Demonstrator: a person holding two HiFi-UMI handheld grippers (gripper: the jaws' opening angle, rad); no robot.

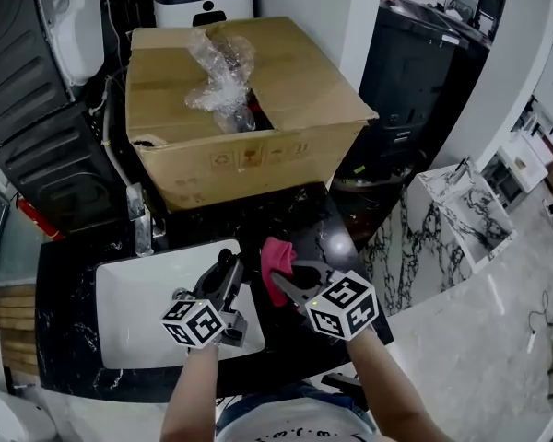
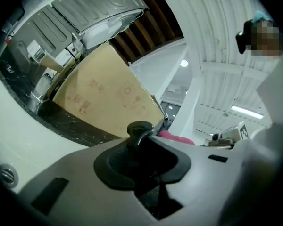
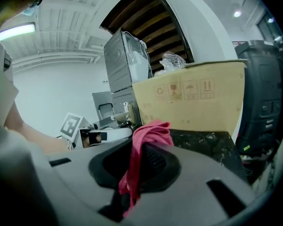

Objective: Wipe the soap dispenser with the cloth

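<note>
My left gripper (image 1: 229, 267) hangs over the right rim of the white sink (image 1: 134, 307), shut on a dark pump-topped soap dispenser (image 1: 226, 261). In the left gripper view only the black pump head (image 2: 139, 131) sticks up between the jaws; the body is hidden. Just to its right, my right gripper (image 1: 288, 280) is shut on a pink-red cloth (image 1: 276, 254). The cloth (image 3: 150, 134) bunches above the pads and trails down between them in the right gripper view. Cloth and dispenser are close together, and I cannot tell whether they touch.
A big open cardboard box (image 1: 286, 90) with crumpled clear plastic (image 1: 223, 72) stands at the back of the black marble counter (image 1: 336, 233). A chrome faucet (image 1: 143, 221) sits behind the sink. The counter's edge drops off at the right, where a white marble block (image 1: 465, 205) stands.
</note>
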